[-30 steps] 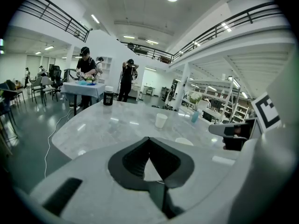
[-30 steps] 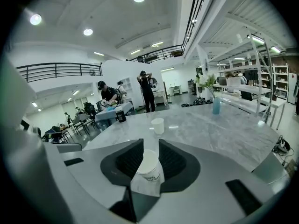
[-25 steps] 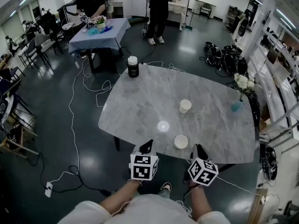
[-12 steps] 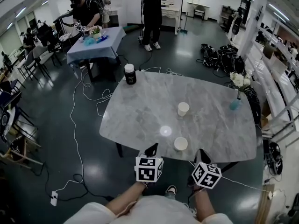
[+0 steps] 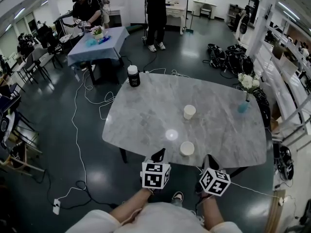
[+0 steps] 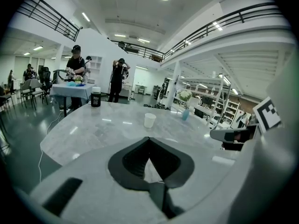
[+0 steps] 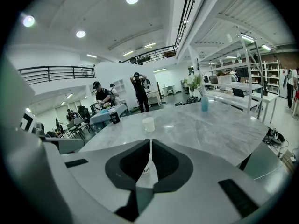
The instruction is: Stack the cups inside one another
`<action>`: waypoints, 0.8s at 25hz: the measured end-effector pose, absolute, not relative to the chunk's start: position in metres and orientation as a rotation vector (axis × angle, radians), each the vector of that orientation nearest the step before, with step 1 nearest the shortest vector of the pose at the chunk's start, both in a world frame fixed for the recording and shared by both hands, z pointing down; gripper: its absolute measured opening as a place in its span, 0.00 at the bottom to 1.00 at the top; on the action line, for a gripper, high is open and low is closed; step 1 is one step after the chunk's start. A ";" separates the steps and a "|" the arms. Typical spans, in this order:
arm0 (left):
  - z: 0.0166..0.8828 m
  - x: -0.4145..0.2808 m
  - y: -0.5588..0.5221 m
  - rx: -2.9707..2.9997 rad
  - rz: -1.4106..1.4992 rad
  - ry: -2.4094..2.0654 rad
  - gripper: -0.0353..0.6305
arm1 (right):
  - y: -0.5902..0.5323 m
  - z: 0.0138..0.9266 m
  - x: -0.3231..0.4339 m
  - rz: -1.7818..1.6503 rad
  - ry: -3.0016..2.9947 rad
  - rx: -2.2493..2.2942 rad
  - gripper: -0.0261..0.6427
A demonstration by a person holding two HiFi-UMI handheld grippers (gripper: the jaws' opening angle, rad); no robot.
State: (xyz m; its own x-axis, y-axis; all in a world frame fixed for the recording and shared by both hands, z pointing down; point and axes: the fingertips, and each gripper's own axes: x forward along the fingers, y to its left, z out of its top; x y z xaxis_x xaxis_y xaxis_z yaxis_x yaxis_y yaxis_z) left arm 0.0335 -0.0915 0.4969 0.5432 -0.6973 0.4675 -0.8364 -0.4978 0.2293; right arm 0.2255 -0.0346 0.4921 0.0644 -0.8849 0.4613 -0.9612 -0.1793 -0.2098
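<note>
Two white paper cups stand apart on the marble table (image 5: 146, 115). The near cup (image 5: 187, 148) is close to the front edge and the far cup (image 5: 189, 111) is further in. My left gripper (image 5: 158, 153) is at the front edge, left of the near cup, shut and empty. My right gripper (image 5: 211, 158) is to the right of that cup; its jaws have just been closing and are shut with nothing between them. The far cup (image 6: 149, 120) shows ahead in the left gripper view, and the same cup (image 7: 148, 123) in the right gripper view.
A black jar (image 5: 133, 75) with a white lid stands at the table's far left corner. A blue vase (image 5: 244, 107) with white flowers is at the right edge. Cables lie on the floor; people stand by a blue-clothed table (image 5: 97, 45) beyond.
The head view has shifted slightly. Both grippers stay at the table's front edge, and the cups have not moved.
</note>
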 end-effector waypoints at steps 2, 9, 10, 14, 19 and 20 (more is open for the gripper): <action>0.498 0.035 -0.092 2.355 0.437 -1.242 0.04 | -0.036 0.494 0.226 0.756 -1.911 2.172 0.07; 0.499 0.036 -0.094 2.344 0.431 -1.244 0.04 | -0.038 0.493 0.228 0.755 -1.912 2.167 0.07; 0.499 0.036 -0.095 2.343 0.431 -1.245 0.04 | -0.039 0.493 0.228 0.755 -1.911 2.166 0.07; 0.500 0.036 -0.099 2.340 0.429 -1.240 0.04 | -0.041 0.494 0.229 0.754 -1.904 2.162 0.07; 0.500 0.032 -0.100 2.345 0.430 -1.229 0.04 | -0.042 0.492 0.225 0.754 -1.894 2.166 0.07; 0.500 0.031 -0.101 2.347 0.430 -1.225 0.04 | -0.042 0.492 0.224 0.754 -1.891 2.168 0.07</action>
State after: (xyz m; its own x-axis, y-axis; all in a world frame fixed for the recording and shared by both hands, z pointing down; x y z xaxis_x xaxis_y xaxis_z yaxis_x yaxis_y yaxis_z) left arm 0.0312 -0.1007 0.5002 0.5555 -0.6869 0.4686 -0.8291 -0.5004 0.2495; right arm 0.2242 -0.0422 0.4925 0.0691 -0.8784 0.4730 -0.9629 -0.1826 -0.1985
